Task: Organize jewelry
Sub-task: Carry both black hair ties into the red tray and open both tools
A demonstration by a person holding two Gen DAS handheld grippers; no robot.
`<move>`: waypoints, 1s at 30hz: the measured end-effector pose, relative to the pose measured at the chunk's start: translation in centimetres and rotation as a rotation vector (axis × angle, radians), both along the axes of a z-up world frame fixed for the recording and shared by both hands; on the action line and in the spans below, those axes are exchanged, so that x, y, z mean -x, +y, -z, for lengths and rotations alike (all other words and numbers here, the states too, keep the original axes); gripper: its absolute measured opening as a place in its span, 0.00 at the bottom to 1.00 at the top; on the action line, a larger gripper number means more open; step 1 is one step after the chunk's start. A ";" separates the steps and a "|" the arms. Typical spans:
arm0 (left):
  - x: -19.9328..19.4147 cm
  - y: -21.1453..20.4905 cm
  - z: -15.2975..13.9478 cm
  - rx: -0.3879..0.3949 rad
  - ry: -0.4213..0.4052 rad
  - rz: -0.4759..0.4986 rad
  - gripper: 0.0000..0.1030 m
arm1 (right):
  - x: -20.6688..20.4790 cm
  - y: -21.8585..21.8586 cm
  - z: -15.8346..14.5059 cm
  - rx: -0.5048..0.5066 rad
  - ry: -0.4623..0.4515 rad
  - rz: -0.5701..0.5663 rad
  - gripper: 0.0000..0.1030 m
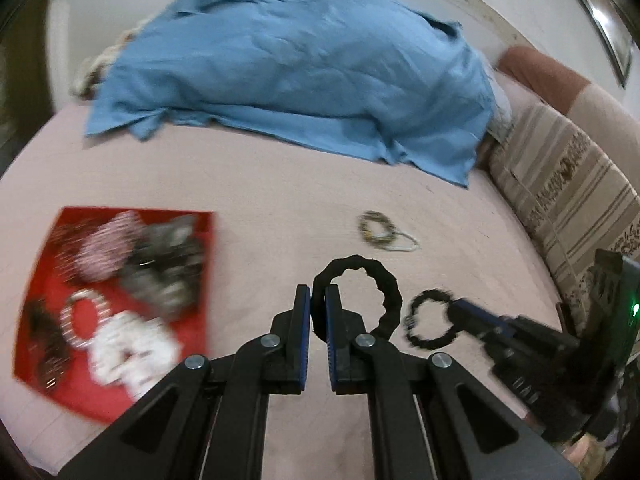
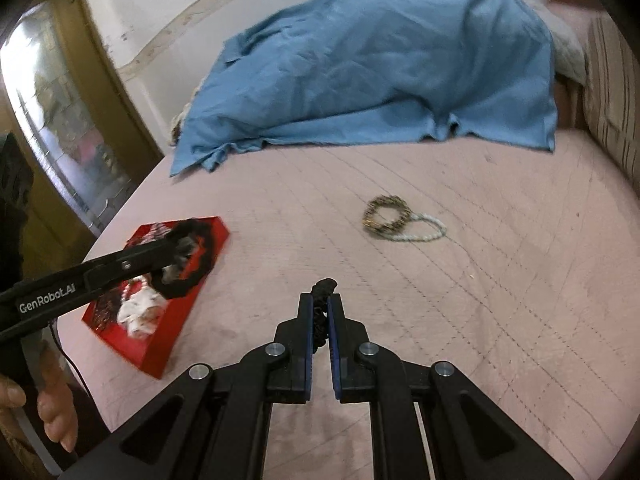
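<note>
A pink quilted bedspread (image 2: 460,300) covers the bed, with a rumpled blue sheet (image 1: 288,76) heaped toward the far wall and a striped cushion (image 1: 560,200) along the right edge.

At the left lies an open red tray (image 1: 200,232) crowded with jewelry and hair bands — a pink-and-white beaded bracelet (image 1: 82,318), a white scrunchie (image 1: 128,344) and grey and dark pieces too blurred to name.

The left gripper (image 1: 318,306) has its jaws nearly closed, pinching the rim of a black ruffled ring-shaped band (image 1: 390,294) that it holds above the bedspread; in the right wrist view this band (image 2: 200,264) hangs over the tray.

Farther right, the right gripper (image 2: 320,312) is likewise narrowed to a slim gap, clamped on a smaller black beaded bracelet (image 2: 322,286), seen from the left camera as a dark loop (image 1: 430,318) at its fingertips.

Beyond both, a gold-and-dark beaded bracelet (image 2: 386,214) rests on the bedspread, overlapping a white pearl bracelet (image 2: 430,228) on its right.
</note>
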State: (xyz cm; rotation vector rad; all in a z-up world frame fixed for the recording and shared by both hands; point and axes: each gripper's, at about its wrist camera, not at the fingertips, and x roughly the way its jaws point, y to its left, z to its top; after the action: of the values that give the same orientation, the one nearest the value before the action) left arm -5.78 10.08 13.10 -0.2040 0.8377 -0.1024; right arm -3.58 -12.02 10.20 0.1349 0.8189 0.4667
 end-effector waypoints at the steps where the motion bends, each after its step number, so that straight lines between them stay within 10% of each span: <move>1: 0.8 1.3 -0.2 0.006 -0.004 -0.025 0.07 | 0.2 0.3 -0.3 0.005 -0.006 -0.006 0.07; 13: 7.0 15.5 2.6 0.029 0.068 -0.349 0.07 | 3.6 9.0 -3.9 0.073 -0.064 -0.163 0.07; 30: 5.9 19.1 8.1 0.052 0.139 -0.348 0.07 | 4.9 22.1 -1.7 0.090 0.051 -0.390 0.08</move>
State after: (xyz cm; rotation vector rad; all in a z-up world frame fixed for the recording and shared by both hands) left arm -11.68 29.23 5.04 -0.4060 0.9262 0.2187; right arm -8.51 10.07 11.91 -0.0995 0.9183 0.7942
